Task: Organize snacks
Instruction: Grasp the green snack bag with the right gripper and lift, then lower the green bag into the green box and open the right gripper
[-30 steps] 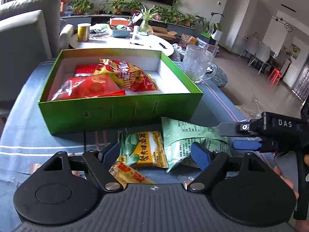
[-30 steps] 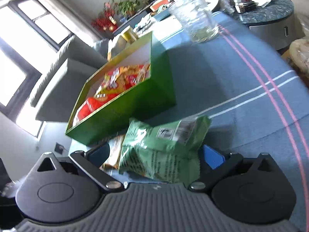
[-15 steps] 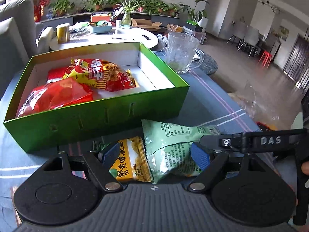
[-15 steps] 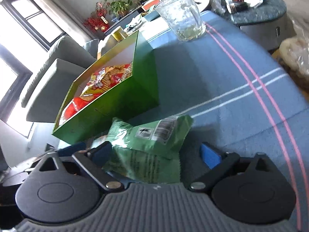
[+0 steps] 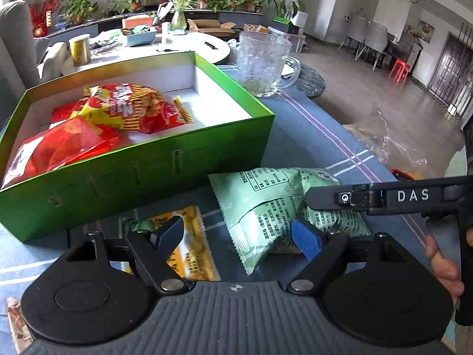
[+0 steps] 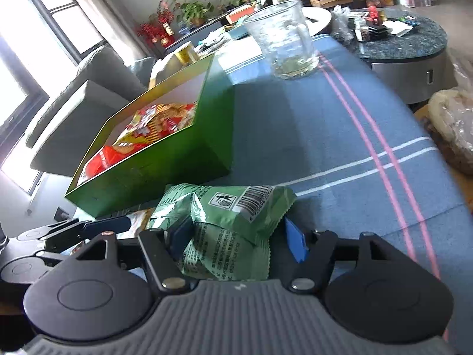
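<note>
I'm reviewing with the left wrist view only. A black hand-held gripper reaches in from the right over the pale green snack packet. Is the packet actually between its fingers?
Observer: Yes. In the right wrist view the pale green snack packet sits between the fingers of the right hand-held gripper. Its jaws are closing and the packet is bunched up between the blue pads.
Operator: Which end of the packet is it taking?
Observer: The end with the printed barcode, which is hidden in your view.
Operator: What is that dark thing behind the clear glass mug?
Observer: A round dark stone-topped table, beyond the clear glass mug. Its top is cluttered with small jars and packets.
</note>
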Motion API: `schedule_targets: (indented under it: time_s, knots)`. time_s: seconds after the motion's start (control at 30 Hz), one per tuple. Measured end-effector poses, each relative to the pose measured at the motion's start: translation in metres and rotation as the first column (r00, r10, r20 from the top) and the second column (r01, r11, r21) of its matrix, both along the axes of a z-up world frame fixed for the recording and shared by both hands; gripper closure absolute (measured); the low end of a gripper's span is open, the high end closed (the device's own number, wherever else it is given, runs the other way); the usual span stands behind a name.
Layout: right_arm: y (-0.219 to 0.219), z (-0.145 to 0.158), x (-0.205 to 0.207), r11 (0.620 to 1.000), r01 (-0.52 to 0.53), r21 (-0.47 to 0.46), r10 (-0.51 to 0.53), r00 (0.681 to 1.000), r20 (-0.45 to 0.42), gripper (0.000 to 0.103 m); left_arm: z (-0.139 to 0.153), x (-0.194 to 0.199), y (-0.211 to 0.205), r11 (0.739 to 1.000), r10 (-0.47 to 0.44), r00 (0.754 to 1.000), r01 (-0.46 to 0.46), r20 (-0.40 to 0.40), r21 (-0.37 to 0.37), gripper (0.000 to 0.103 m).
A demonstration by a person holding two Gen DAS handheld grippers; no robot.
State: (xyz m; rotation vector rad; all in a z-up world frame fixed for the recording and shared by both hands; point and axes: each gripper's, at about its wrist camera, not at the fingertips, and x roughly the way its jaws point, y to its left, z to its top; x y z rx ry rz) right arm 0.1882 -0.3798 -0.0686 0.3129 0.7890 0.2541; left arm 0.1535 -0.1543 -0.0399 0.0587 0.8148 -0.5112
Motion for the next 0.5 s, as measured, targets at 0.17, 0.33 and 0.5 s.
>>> schedule_targets:
  time_s: [0.17, 0.33, 0.5]
  knots:
    - [-0.004, 0.001, 0.0, 1.0, 0.002, -0.001, -0.002, 1.0, 0.0, 0.037, -0.002, 0.002, -0.014, 0.999, -0.038, 0.999, 0.038, 0.005, 0.001, 0.025]
    - [-0.005, 0.0, 0.001, 1.0, -0.001, 0.001, 0.001, 1.0, 0.002, 0.037, -0.012, 0.007, -0.02, 0.999, -0.045, 0.999, 0.045, -0.026, -0.022, 0.03]
    - [-0.004, 0.0, 0.0, 1.0, 0.002, 0.001, -0.002, 1.0, 0.011, 0.034, -0.011, 0.007, -0.019, 0.997, -0.054, 0.998, 0.052, -0.041, -0.055, 0.042]
